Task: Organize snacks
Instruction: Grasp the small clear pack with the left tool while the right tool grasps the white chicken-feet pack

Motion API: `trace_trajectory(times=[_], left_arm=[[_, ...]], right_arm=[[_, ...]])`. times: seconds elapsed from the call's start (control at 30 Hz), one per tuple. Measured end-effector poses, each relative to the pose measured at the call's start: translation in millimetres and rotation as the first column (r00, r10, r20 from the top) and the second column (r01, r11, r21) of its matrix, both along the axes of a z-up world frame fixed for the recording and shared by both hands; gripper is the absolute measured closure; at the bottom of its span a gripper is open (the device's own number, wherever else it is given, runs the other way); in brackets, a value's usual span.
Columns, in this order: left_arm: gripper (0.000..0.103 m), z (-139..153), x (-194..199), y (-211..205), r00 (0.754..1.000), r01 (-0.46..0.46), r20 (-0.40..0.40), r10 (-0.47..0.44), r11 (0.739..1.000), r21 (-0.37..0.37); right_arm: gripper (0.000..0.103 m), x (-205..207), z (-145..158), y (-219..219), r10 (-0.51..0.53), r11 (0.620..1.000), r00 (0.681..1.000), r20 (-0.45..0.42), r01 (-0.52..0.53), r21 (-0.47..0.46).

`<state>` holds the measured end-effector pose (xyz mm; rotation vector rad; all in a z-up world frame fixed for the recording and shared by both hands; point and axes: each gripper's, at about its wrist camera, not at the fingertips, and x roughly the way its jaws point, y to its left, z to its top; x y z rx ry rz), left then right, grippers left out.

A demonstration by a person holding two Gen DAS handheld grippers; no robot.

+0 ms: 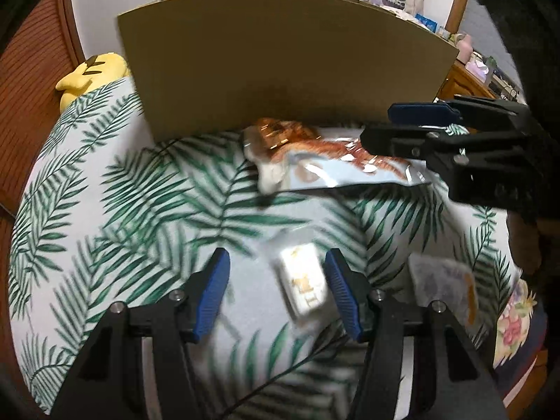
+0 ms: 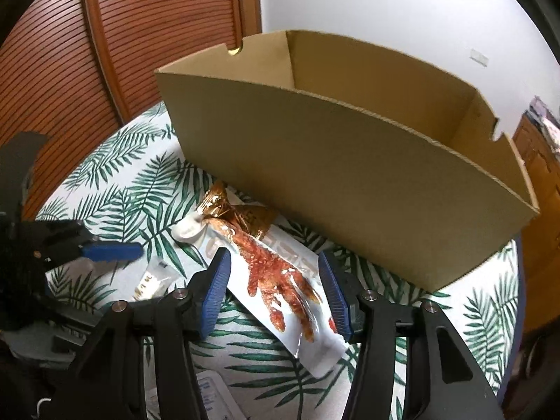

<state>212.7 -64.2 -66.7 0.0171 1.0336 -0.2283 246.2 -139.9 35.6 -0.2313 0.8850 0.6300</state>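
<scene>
An open cardboard box (image 2: 350, 161) stands on a palm-leaf cloth (image 1: 140, 192); it also shows in the left wrist view (image 1: 280, 59). A long white snack pack with a red chicken-foot picture (image 2: 280, 273) lies in front of the box, between the open fingers of my right gripper (image 2: 276, 290). In the left wrist view the same pack (image 1: 325, 164) lies under the right gripper (image 1: 406, 129). My left gripper (image 1: 276, 290) is open above a small white snack packet (image 1: 304, 283), which lies close to its right finger. That packet also shows in the right wrist view (image 2: 154, 283).
A grey and orange packet (image 1: 444, 280) lies to the right of the small one. A yellow plush toy (image 1: 91, 73) sits at the far left. A brown slatted door (image 2: 140, 35) stands behind the box. A white packet (image 2: 213, 395) lies near my right gripper's base.
</scene>
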Motion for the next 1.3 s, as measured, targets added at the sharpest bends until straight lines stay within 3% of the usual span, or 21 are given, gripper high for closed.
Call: trace_trajectory(times=[0.33,0.57,0.77,1.0,1.07,1.17,1.3], left_arm=[[0.049,1,-9,28,1.000,-0.001,0.008,0.001,1.000,-0.028],[0.083,3,-11,28,1.000,0.015,0.025,-0.013,0.998,-0.053],[0.083,4,-12,31,1.000,0.009,0.024,-0.008,0.997,-0.072],[0.083,4,-6,33,1.000,0.005,0.021,-0.004,0.997,-0.080],[0.083,4,-5,33,1.000,0.007,0.022,-0.005,0.997,-0.077],[0.083,4,-6,35,1.000,0.007,0.022,-0.005,0.996,-0.084],[0.083,3,-6,35,1.000,0.005,0.023,-0.003,0.996,-0.090]], right_arm=[[0.038,10,-26,19,0.098,0.989,0.993,-0.063,-0.104,-0.101],[0.033,13,-28,20,0.130,0.984,0.989,-0.071,-0.137,-0.111],[0.027,7,-36,30,0.169,0.968,0.983,-0.066,-0.178,-0.176],[0.024,22,-39,31,0.121,0.982,0.989,-0.087,-0.132,-0.138],[0.026,27,-40,29,0.101,0.986,0.990,-0.102,-0.113,-0.120],[0.046,27,-37,23,0.084,0.988,0.992,-0.097,-0.095,-0.117],[0.057,22,-32,15,0.077,0.985,0.992,-0.100,-0.092,-0.147]])
